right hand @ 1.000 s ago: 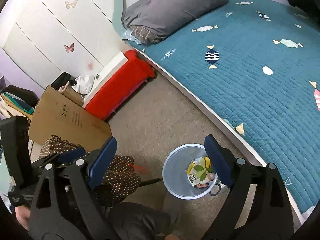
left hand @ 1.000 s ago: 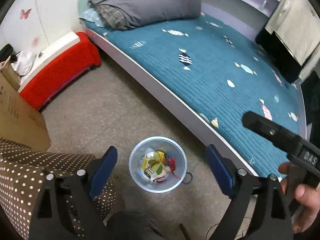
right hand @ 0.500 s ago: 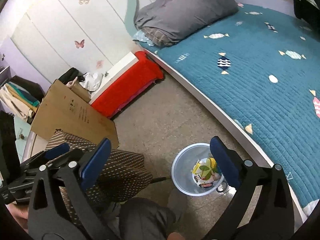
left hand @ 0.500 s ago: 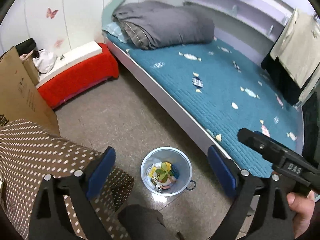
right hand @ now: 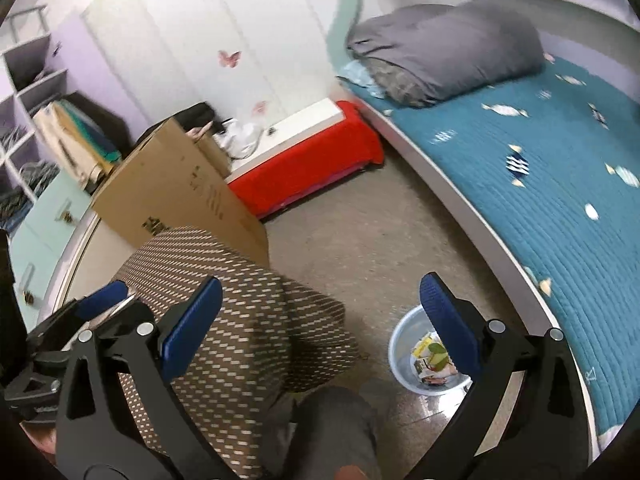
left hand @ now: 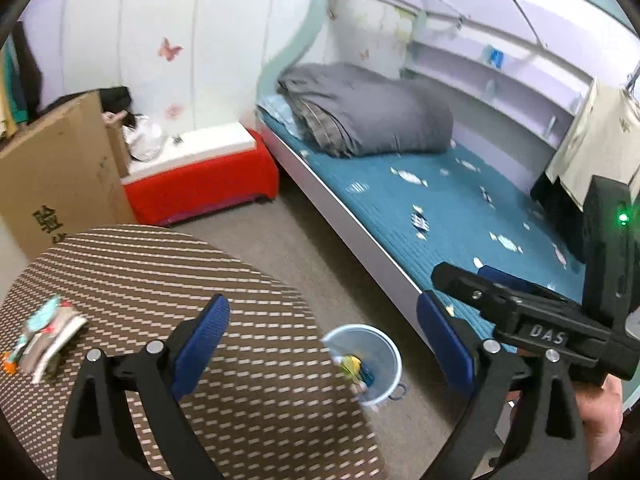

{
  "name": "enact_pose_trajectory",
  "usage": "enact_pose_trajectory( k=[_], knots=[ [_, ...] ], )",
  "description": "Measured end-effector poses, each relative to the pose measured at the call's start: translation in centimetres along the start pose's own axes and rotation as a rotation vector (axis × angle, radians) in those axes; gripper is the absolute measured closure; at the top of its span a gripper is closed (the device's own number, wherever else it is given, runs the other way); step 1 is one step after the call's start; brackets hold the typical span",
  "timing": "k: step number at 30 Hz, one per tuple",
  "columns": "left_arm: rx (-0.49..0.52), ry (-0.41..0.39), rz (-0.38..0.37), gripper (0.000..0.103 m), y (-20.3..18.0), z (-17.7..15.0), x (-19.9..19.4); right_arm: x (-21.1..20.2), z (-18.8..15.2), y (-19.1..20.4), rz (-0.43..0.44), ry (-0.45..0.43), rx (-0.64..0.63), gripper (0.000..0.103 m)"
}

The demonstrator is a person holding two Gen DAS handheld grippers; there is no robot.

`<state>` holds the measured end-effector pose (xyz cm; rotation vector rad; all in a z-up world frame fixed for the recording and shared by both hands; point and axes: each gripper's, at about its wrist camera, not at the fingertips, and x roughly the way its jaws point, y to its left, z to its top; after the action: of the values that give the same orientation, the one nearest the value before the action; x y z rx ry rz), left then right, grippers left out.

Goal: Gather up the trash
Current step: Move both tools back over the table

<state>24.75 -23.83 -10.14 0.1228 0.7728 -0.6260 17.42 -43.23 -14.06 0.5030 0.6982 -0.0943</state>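
Observation:
A pale blue trash bin [left hand: 374, 354] with wrappers inside stands on the floor between the round table and the bed; it also shows in the right wrist view [right hand: 404, 344]. Crumpled trash [left hand: 44, 334] lies on the brown patterned tabletop [left hand: 152, 276] at the left. My left gripper [left hand: 324, 344] is open and empty, held above the table's edge. My right gripper [right hand: 320, 320] is open and empty, high above the floor; it also shows in the left wrist view [left hand: 492, 288].
A bed with a teal quilt [left hand: 440, 216] and a grey duvet [left hand: 368, 116] runs along the right. A red-covered bench [left hand: 200, 188] and a cardboard box [left hand: 52, 176] stand at the back left. My knee [right hand: 328, 432] is below the right gripper.
Both grippers have risen and tilted up from the bin. The left view now looks across the tabletop, where the crumpled trash has come into view. Both stay open.

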Motion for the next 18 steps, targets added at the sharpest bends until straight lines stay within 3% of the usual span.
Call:
enact_pose_trajectory(
  k=[11,18],
  knots=[
    [-0.122,-0.101,0.097,0.01,9.3,-2.0,-6.8,1.9,-0.7,10.8,0.063,0.035,-0.163,0.006],
    [-0.203,-0.162,0.193,0.01,15.5,-5.3,-11.3,4.1,-2.7,17.2,0.108,0.101,-0.26,0.006]
  ],
)
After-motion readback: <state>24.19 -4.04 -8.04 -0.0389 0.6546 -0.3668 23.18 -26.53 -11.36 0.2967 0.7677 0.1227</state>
